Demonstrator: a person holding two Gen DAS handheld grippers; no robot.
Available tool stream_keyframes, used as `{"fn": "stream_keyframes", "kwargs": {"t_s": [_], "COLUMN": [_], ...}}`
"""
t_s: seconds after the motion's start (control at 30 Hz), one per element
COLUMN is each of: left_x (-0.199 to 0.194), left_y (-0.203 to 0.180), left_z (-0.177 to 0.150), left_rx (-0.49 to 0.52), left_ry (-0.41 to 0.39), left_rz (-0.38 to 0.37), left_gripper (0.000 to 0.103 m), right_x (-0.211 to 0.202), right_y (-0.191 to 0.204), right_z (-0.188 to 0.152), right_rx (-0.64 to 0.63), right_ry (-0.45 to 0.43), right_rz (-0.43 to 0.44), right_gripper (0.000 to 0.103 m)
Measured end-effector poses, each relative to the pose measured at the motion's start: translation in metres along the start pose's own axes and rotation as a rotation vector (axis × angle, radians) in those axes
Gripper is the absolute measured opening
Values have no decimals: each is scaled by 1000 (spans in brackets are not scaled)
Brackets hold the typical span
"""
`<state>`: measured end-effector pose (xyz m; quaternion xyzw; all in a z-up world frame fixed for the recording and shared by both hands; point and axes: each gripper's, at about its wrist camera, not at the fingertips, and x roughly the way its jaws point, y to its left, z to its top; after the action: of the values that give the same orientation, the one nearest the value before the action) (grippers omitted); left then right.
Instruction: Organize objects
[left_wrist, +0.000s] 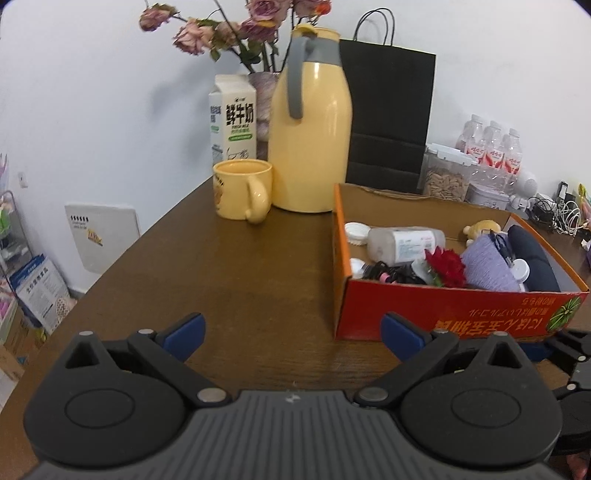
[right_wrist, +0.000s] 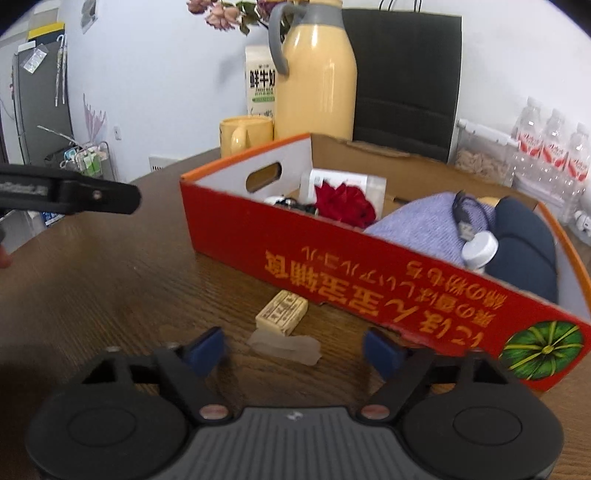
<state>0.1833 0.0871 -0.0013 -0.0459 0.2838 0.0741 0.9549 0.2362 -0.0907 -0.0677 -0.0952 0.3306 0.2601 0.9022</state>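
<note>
A red cardboard box (left_wrist: 436, 314) (right_wrist: 280, 243) stands on the brown table (left_wrist: 240, 266). It holds a clear bottle (left_wrist: 404, 242), a red fabric rose (left_wrist: 445, 267) (right_wrist: 345, 203), a purple knit bundle (left_wrist: 487, 264) (right_wrist: 424, 221), a dark navy item (right_wrist: 524, 240) and small white caps. A small cream block (right_wrist: 282, 313) and a clear wrapper (right_wrist: 288, 347) lie on the table in front of the box. My right gripper (right_wrist: 295, 352) is open just above the wrapper. My left gripper (left_wrist: 291, 334) is open and empty, left of the box.
A yellow mug (left_wrist: 242, 194), a yellow thermos jug (left_wrist: 312, 125), a milk carton (left_wrist: 232, 118), a vase of dried roses and a black paper bag (left_wrist: 391, 110) stand at the back. Water bottles (left_wrist: 491, 151) and a seed jar stand back right. The left gripper's body shows at the left edge (right_wrist: 70, 192).
</note>
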Motion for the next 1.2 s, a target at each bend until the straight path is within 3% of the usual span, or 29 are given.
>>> {"fn": "stream_keyframes", "kwargs": {"t_s": [0.03, 0.1, 0.2, 0.33, 0.4, 0.63, 0.87, 1.2], "left_x": [-1, -1, -2, -2, -1, 4, 22, 47], "left_y": [2, 3, 3, -3, -5, -24, -66, -118], "left_z": [-1, -1, -2, -3, -4, -4, -9, -18], "left_rx": [-5, -12, -13, -7, -3, 12, 58, 124], "left_ry": [2, 4, 6, 11, 14, 35, 87, 126], "left_rz": [-1, -4, -11, -18, -23, -50, -107, -103], "left_gripper": [103, 103, 103, 103, 103, 103, 103, 101], "right_x": [-1, -3, -6, -10, -13, -28, -45, -66], "right_y": [-1, -2, -4, 0, -2, -13, -42, -75], "right_z": [-1, -2, -1, -3, -3, -9, -12, -20], "right_rx": [10, 15, 23, 6, 15, 54, 119, 186], "right_ry": [-7, -15, -22, -30, -41, -92, -159, -242], "right_rz": [13, 16, 53, 63, 64, 72, 9, -39], "right_gripper": [66, 42, 22, 13, 4, 3, 3, 3]}}
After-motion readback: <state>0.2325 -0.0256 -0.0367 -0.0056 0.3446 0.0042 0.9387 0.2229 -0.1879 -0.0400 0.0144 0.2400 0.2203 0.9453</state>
